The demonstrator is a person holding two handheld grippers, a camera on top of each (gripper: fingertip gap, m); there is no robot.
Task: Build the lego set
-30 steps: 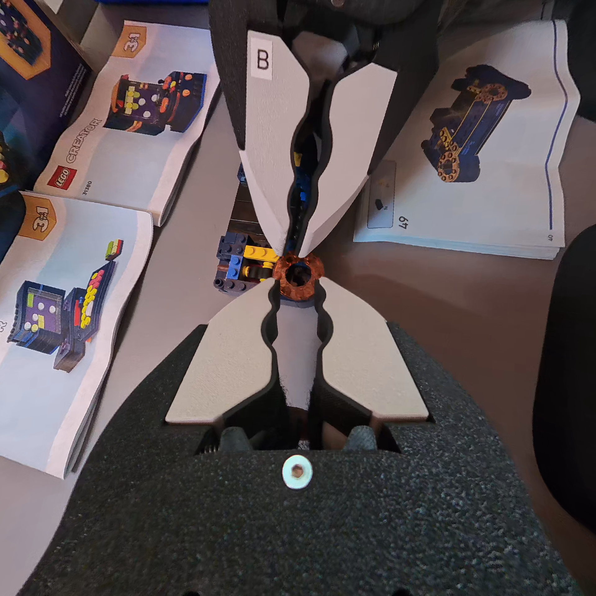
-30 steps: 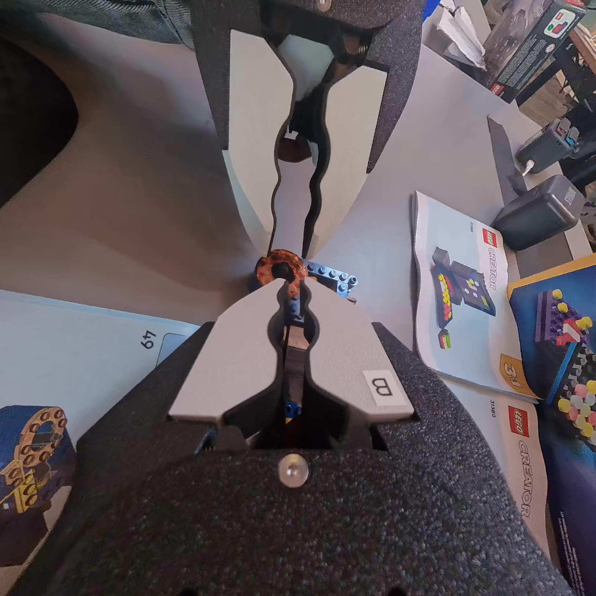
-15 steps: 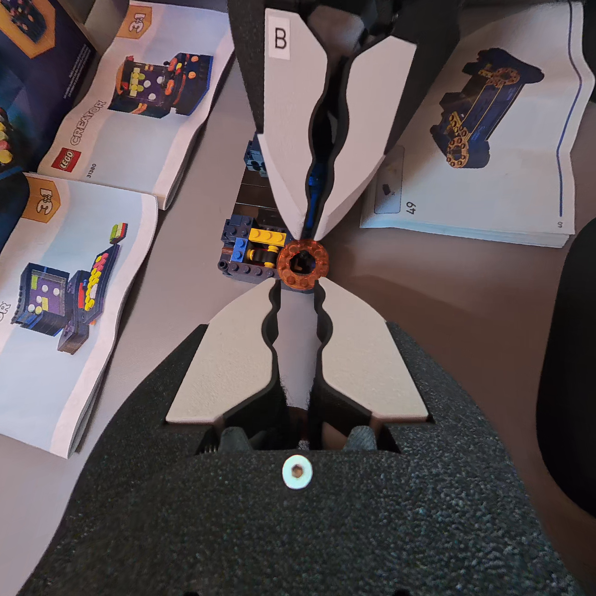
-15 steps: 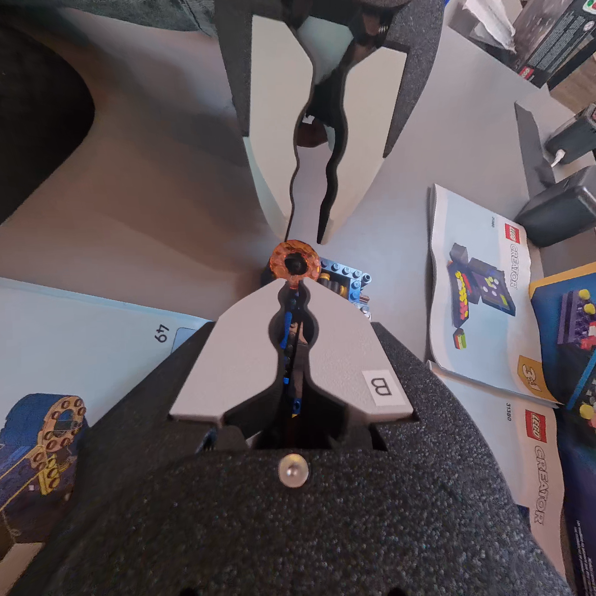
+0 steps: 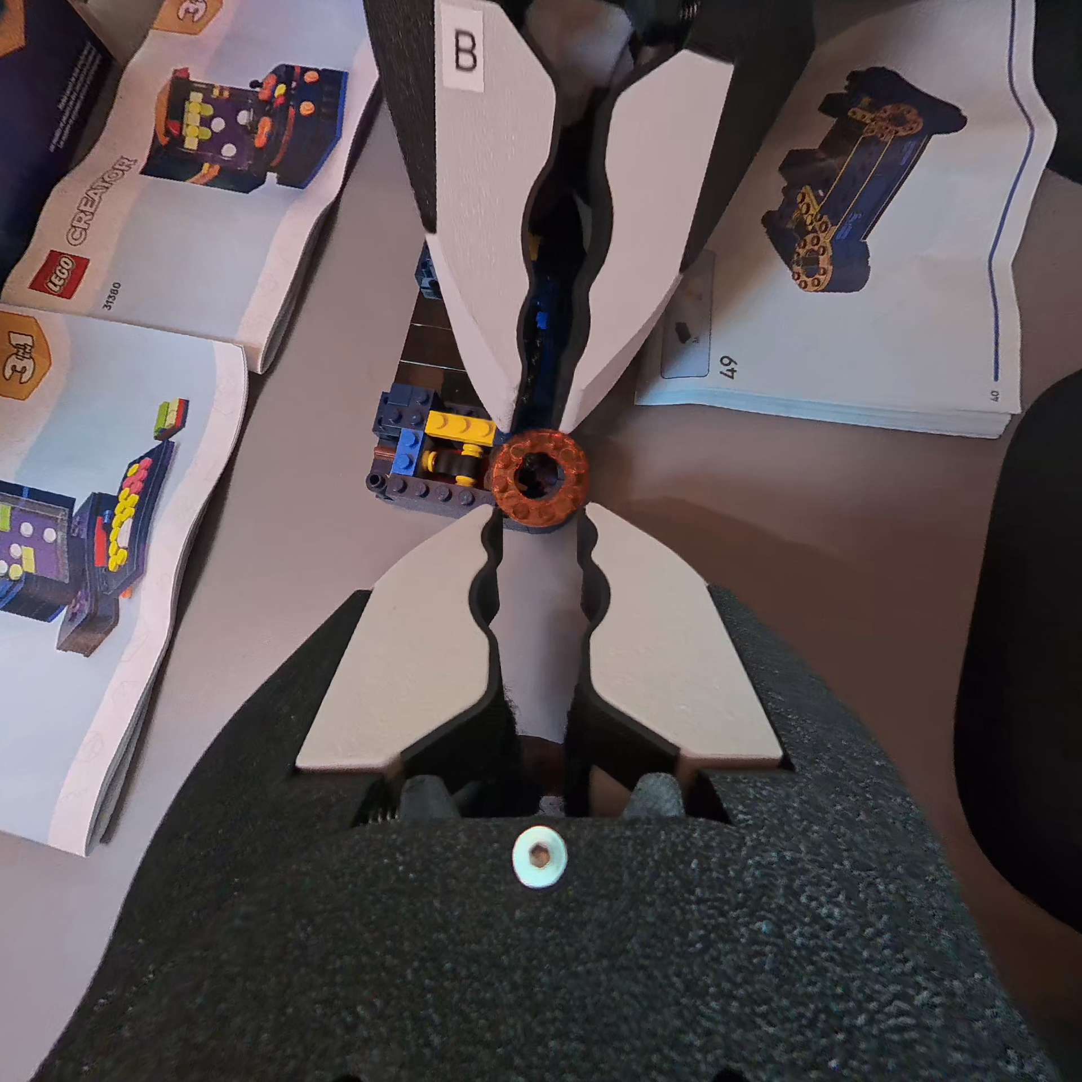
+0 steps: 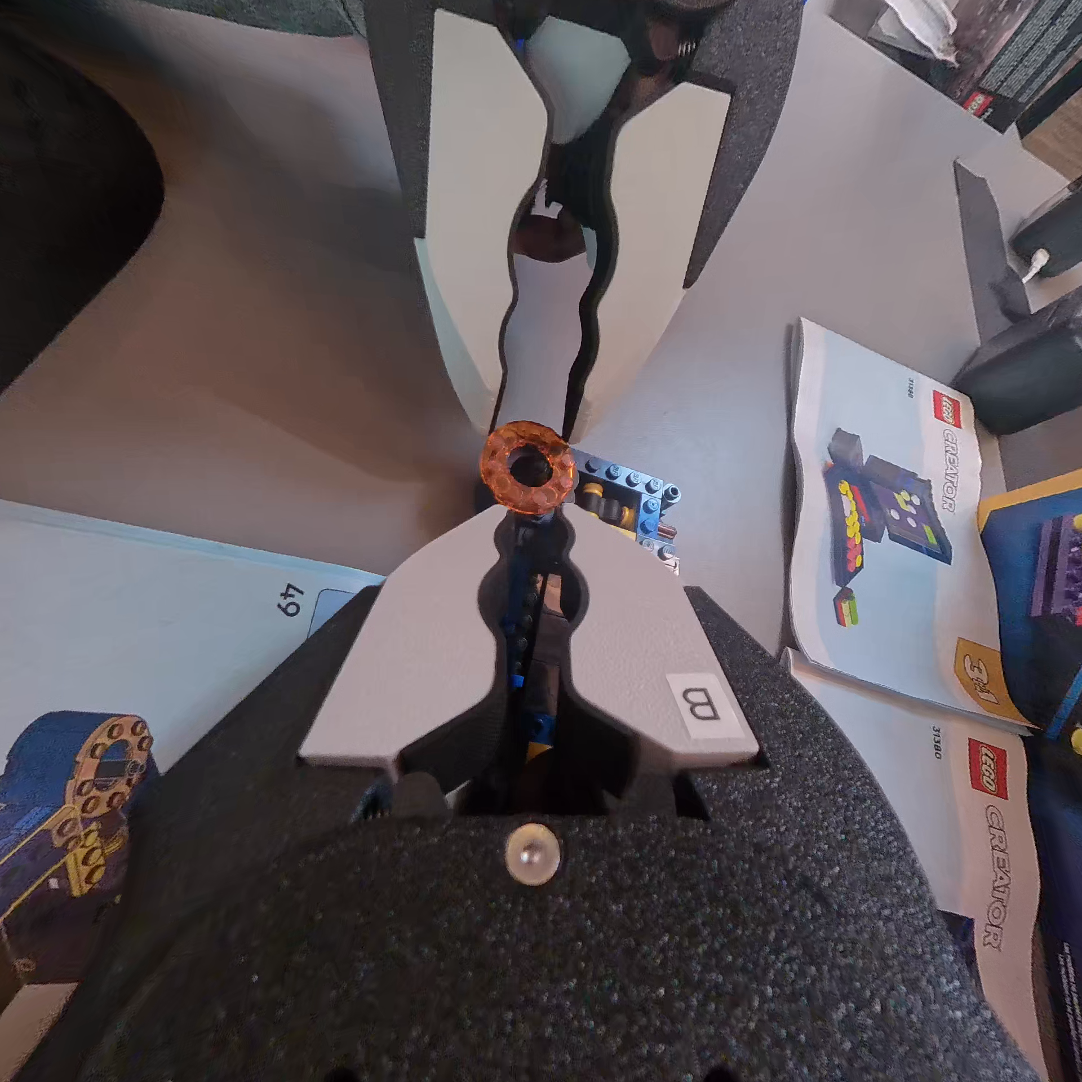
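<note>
1. One translucent orange ring [image 5: 538, 474] is sitting right in the middle of things, lying flat on the near end of a small brick model [image 5: 421, 462], which is resting on the grey surface [image 5: 761, 556].
2. Both grippers are facing each other across that ring, tips almost meeting over it.
3. The left gripper [image 5: 536, 518] is coming in from the near side. Its fingers [image 5: 445, 615] are standing released, the bare surface is showing between them, and the ring is lying just past the tips rather than between the pads.
4. The right gripper [image 6: 530, 515] is reaching in from the opposite side, right over the model. Its fingers [image 6: 632, 632] are parted too, straddling a thin dark-blue studded strip of the model, and that strip is looking narrower than the gap, so nothing is being pinched.
5. To the side of the ring, the model is showing a yellow plate, a blue brick, a yellow-and-black axle piece and a dark-blue studded edge.
6. Moving outward, an open instruction booklet [image 5: 849, 234] is lying to one side of the model, showing a printed dark-blue build with gold rings.
7. Two closed booklets [image 5: 193, 193] [image 5: 88, 527] are lying on the other side, overlapping slightly, beside a dark-blue box [image 5: 47, 88].
8. Farther off, dark grey devices [image 6: 1030, 375] and another box [image 6: 1019, 64] are sitting toward the surface's edge.
</note>
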